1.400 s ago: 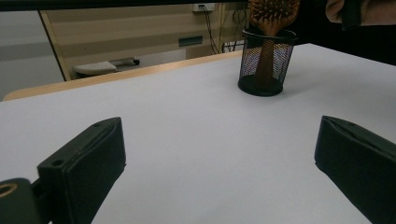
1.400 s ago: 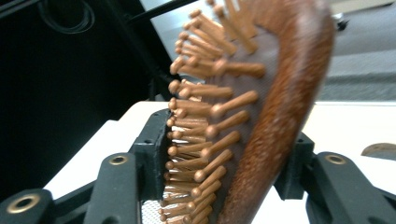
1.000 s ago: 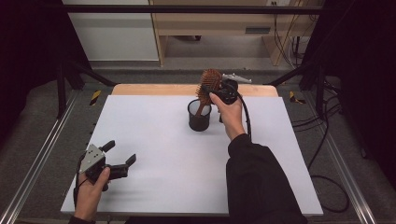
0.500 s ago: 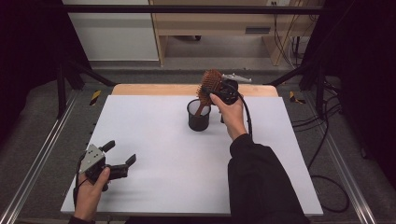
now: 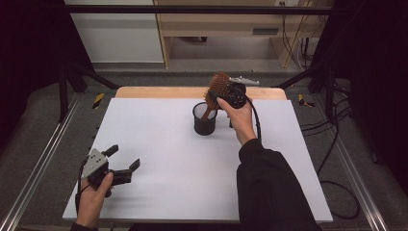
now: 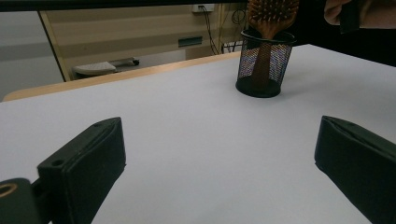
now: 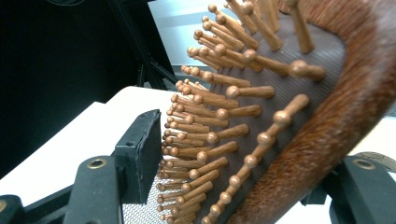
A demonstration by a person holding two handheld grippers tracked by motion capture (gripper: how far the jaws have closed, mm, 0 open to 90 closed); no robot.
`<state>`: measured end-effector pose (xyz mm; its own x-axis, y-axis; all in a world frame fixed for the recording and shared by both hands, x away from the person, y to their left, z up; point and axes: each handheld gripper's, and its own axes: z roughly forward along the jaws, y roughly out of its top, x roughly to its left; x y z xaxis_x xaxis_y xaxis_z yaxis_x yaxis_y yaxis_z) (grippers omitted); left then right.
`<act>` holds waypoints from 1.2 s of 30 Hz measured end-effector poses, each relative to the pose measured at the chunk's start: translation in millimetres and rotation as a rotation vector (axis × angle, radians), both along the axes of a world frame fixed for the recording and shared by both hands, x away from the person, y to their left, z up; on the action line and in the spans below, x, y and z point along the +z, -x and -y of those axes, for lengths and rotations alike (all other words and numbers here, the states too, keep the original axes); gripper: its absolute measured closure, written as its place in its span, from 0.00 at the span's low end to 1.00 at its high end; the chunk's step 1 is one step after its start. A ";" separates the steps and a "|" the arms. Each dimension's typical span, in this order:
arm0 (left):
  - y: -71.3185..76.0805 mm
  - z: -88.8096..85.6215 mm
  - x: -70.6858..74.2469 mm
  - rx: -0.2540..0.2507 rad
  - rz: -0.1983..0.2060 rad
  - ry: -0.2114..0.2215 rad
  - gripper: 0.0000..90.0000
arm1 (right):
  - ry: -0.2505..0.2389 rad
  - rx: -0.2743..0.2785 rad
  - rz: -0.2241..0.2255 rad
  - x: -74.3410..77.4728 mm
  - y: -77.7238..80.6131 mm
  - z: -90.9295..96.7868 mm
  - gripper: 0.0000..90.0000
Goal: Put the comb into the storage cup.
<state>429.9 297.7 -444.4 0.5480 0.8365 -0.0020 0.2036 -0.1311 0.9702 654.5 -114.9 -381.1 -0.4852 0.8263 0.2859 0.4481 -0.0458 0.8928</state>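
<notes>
The brown wooden paddle hairbrush (image 5: 217, 86) stood handle-down in the black wire-mesh cup (image 5: 204, 119) near the far edge of the white surface (image 5: 159, 144). The right tool (image 5: 230, 94) had just been opening its jaws; the brush head sat between them (pins facing one pad), the grip loosened. The left tool (image 5: 122, 161) rested wide and empty at the near left corner.
</notes>
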 end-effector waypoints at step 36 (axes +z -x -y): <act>0.0 -0.3 0.1 0.001 0.000 0.001 0.02 | 0.098 -0.015 0.006 -0.9 2.5 -4.9 0.19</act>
